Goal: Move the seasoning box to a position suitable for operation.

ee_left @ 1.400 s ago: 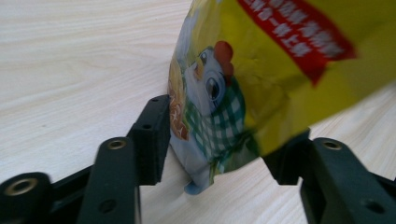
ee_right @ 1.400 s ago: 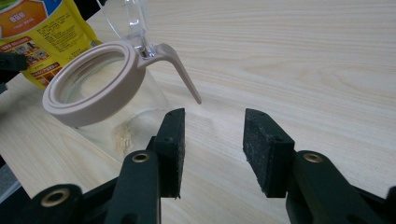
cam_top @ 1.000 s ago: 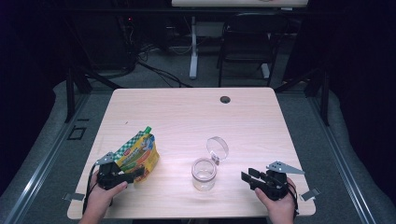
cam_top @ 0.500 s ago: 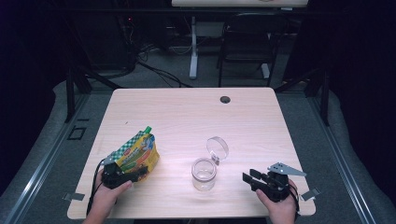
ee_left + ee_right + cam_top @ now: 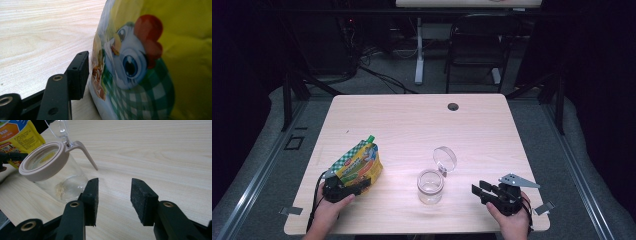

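Observation:
A yellow snack pouch (image 5: 359,162) with a green checked top and a cartoon chicken (image 5: 150,62) stands at the table's front left. My left gripper (image 5: 357,186) lies low at the pouch's base with the pouch between its jaws. One pad (image 5: 78,75) sits right beside the pouch and the other is hidden behind it. A clear glass jar (image 5: 430,186) with a beige rim (image 5: 42,163) stands at the front middle, its lid (image 5: 445,159) flipped open. My right gripper (image 5: 477,190) rests to the jar's right, open, with bare table between its fingers (image 5: 113,182).
The wooden table (image 5: 412,120) has a round cable hole (image 5: 453,106) near its far edge. A black chair (image 5: 477,45) and desk legs stand beyond the table. A few crumbs lie in the jar's bottom (image 5: 60,190).
The left hand has edged slightly right, closer in on the pouch. The right gripper and the jar have stayed put.

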